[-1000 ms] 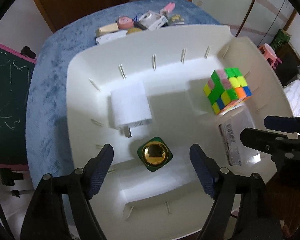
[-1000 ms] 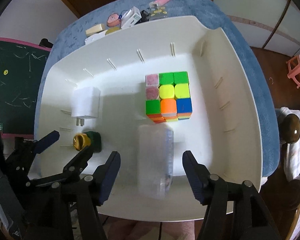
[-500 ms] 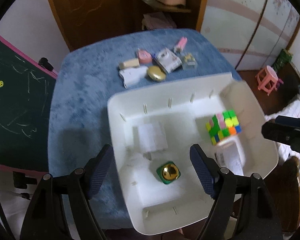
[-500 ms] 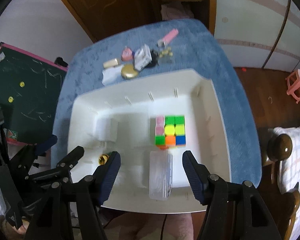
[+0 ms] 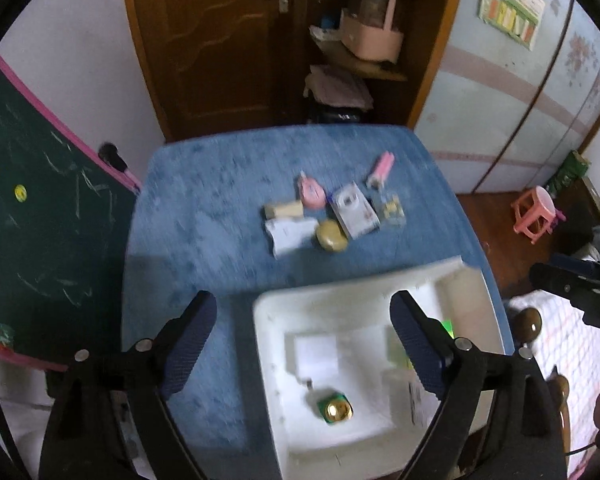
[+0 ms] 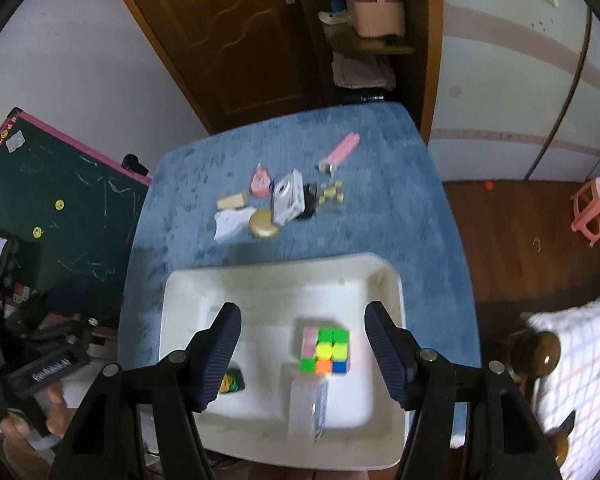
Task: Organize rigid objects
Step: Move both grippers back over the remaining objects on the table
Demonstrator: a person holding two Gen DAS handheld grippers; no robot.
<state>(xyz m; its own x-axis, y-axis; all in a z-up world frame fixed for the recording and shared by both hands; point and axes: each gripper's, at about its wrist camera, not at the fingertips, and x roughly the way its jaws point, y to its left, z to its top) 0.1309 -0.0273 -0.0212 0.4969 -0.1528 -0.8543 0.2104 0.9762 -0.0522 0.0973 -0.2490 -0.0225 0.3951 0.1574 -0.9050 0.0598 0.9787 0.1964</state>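
A white tray [image 6: 384,280] lies on the near part of the blue table [image 5: 204,208]. It holds a colourful puzzle cube [image 6: 326,350], a clear plastic box [image 6: 308,408], a white charger [image 5: 314,356] and a green box with a gold dome [image 5: 335,408]. My left gripper [image 5: 304,344] is open and empty, high above the tray's left edge. My right gripper [image 6: 302,354] is open and empty, high above the tray. Loose items lie further back on the table: a pink clipper [image 6: 340,152], a small white camera [image 6: 288,196], a gold oval case [image 6: 264,224], a white pouch [image 6: 230,222].
A green chalkboard [image 5: 28,208] leans at the left of the table. A wooden door [image 6: 228,32] and shelves [image 6: 372,40] stand behind the table. A pink stool [image 6: 594,210] stands on the wooden floor at the right, and a bed [image 6: 580,360] is near right.
Both grippers have risen and pulled back from the tray, so the tray looks much smaller and the whole table shows. Both stay open and empty.
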